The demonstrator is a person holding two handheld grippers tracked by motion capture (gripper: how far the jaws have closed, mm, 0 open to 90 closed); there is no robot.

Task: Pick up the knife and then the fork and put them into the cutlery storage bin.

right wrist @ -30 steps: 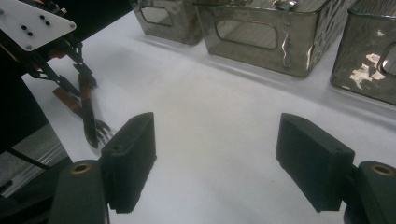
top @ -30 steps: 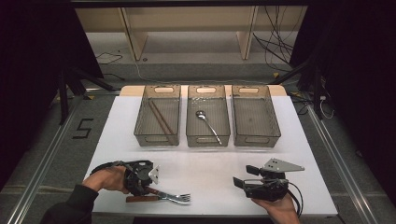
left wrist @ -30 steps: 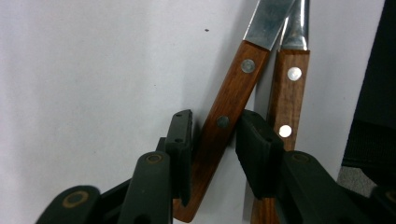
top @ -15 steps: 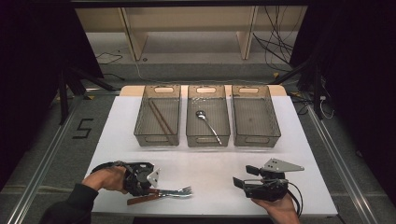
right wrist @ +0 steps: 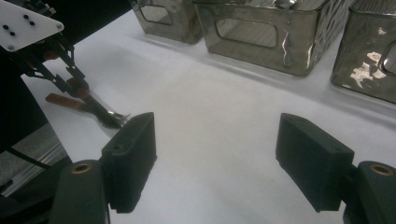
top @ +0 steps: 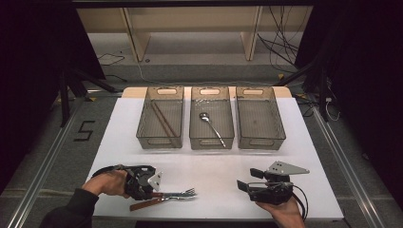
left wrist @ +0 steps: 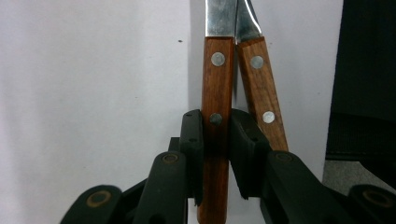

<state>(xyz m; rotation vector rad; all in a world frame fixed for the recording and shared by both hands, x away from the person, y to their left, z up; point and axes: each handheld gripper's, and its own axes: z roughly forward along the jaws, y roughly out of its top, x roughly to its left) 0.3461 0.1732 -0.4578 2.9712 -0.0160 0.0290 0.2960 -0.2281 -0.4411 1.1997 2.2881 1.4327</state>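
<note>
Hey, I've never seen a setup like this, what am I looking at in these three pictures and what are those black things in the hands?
A person at a white table holds a black two-jaw grasping tool in each hand. One picture looks down from above; the other two come from cameras riding on each tool, looking along its jaws.

At the far side stand three clear plastic bins: the left bin holds brown sticks, the middle bin a metal spoon, and nothing can be seen in the right bin.

The left tool has just been closing and now clamps the wooden-handled fork; a second wooden-handled utensil lies beside it. The right tool is open, holding nothing.
</note>
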